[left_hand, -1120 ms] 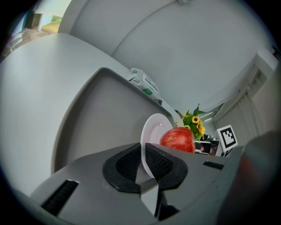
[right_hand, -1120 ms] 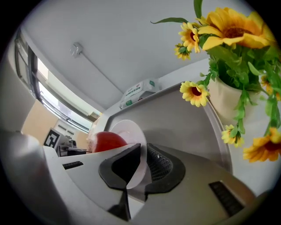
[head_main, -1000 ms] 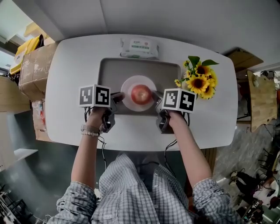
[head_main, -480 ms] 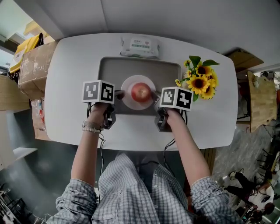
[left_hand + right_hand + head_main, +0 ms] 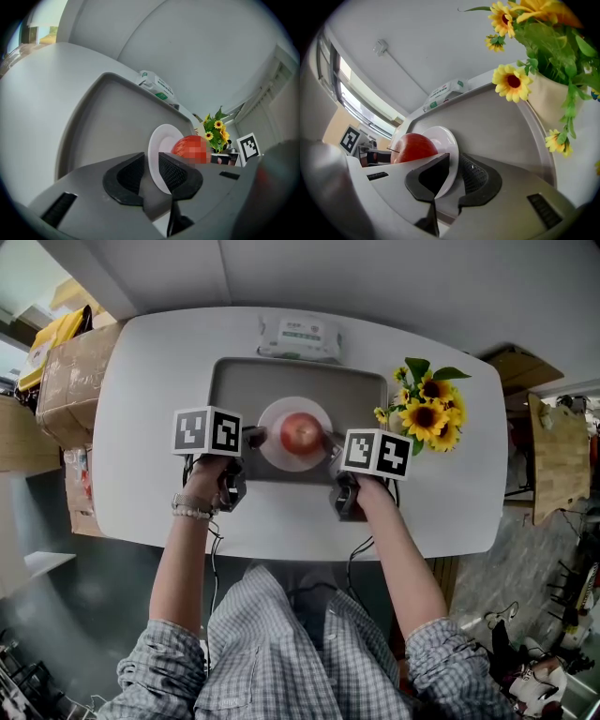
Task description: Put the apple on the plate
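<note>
A red apple (image 5: 302, 433) sits on a small white plate (image 5: 294, 408), over the front part of a grey tray (image 5: 240, 389). My left gripper (image 5: 251, 438) is shut on the plate's left rim. My right gripper (image 5: 330, 443) is shut on its right rim. In the left gripper view the plate (image 5: 158, 157) stands edge-on between the jaws of the left gripper (image 5: 151, 171), with the apple (image 5: 190, 147) beyond. In the right gripper view the right gripper (image 5: 453, 175) pinches the plate's rim (image 5: 446, 138), and the apple (image 5: 411, 147) lies to the left. Whether the plate rests on the tray or hangs above it I cannot tell.
A pack of wipes (image 5: 300, 337) lies behind the tray. A vase of sunflowers (image 5: 427, 414) stands close to the right of the tray, near my right gripper. A cardboard box (image 5: 69, 381) sits off the white table's left edge.
Both grippers, with the plate and apple held between them, have shifted slightly away from the person. The grip on both rims is the same.
</note>
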A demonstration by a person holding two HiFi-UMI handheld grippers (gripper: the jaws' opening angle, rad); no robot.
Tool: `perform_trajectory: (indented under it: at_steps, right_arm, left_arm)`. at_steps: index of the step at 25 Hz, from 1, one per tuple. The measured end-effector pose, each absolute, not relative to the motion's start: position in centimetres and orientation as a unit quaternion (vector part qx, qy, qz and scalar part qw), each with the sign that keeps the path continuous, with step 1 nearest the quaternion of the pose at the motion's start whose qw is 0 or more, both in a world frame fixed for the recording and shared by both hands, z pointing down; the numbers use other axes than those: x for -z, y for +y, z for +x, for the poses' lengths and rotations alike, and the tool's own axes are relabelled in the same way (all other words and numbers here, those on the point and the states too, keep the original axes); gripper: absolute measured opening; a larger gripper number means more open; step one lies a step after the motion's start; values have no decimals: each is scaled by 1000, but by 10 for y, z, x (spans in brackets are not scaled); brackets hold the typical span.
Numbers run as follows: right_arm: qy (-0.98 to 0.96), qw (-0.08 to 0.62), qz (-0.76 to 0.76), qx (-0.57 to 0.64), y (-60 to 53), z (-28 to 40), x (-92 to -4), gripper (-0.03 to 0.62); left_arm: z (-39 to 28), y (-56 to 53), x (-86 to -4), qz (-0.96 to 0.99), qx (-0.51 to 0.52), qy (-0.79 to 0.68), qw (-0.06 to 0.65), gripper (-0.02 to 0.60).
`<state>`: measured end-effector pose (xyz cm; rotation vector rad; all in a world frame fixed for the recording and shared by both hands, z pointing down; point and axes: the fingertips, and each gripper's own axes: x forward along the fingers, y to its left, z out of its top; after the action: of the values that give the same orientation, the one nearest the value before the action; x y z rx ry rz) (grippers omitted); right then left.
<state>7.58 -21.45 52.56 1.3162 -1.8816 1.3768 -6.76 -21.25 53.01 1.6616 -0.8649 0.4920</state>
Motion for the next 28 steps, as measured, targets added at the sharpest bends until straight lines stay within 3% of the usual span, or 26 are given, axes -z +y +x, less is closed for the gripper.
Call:
perform_trajectory:
  at_steps: [14, 17, 20, 28]
  right_arm:
    - [-687, 251, 536, -422, -189, 100, -516, 61]
    - [-693, 245, 547, -402, -179, 106, -509, 56]
    - [-704, 232, 541, -397, -168, 107, -500, 37]
    - [-748, 198, 537, -338, -155, 108, -447, 34]
  left_arm:
    - [-87, -198, -508, 729, -178, -394, 531, 84]
    - [-89, -190, -499, 736, -168, -407, 514, 63]
    - [-90, -184, -484, 754, -155, -421, 479, 16]
    - [-80, -163, -428, 818, -164, -429, 347, 9]
